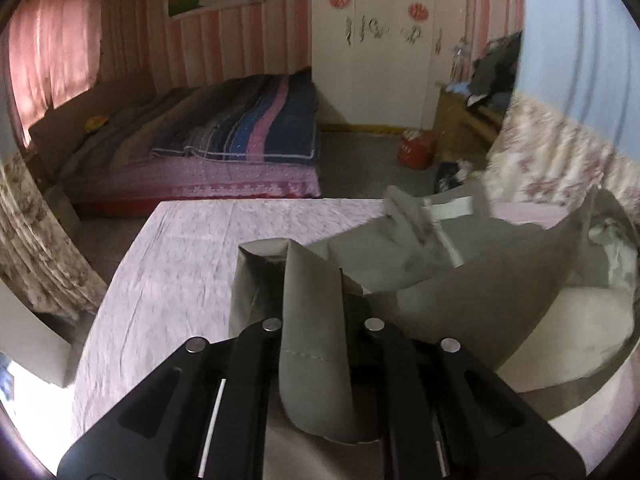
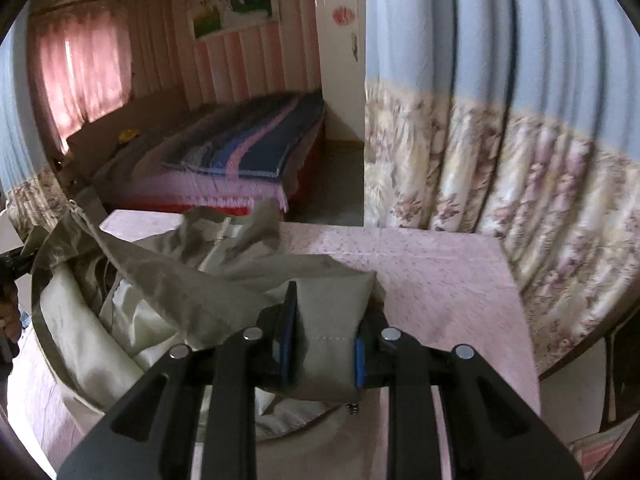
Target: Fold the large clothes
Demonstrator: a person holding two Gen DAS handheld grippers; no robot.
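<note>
A large grey garment (image 1: 460,292) with a pale lining (image 2: 120,344) hangs lifted in a sagging loop over the table with a pink cloth (image 1: 180,248). My left gripper (image 1: 312,280) is shut on a folded grey edge that rises between its jaws and hides the fingertips. My right gripper (image 2: 328,320) is shut on another stitched edge of the garment (image 2: 332,320), with the cloth bunched between its blue pads (image 2: 286,356). In the right wrist view the garment stretches away to the left edge, where a person's hand (image 2: 10,312) shows. The pink table cloth (image 2: 440,280) lies beyond.
A bed with a striped blanket (image 1: 248,128) stands past the table's far edge. A floral curtain (image 2: 500,168) hangs close on the right. A white wardrobe (image 1: 380,40) and a red object on the floor (image 1: 414,150) are at the back.
</note>
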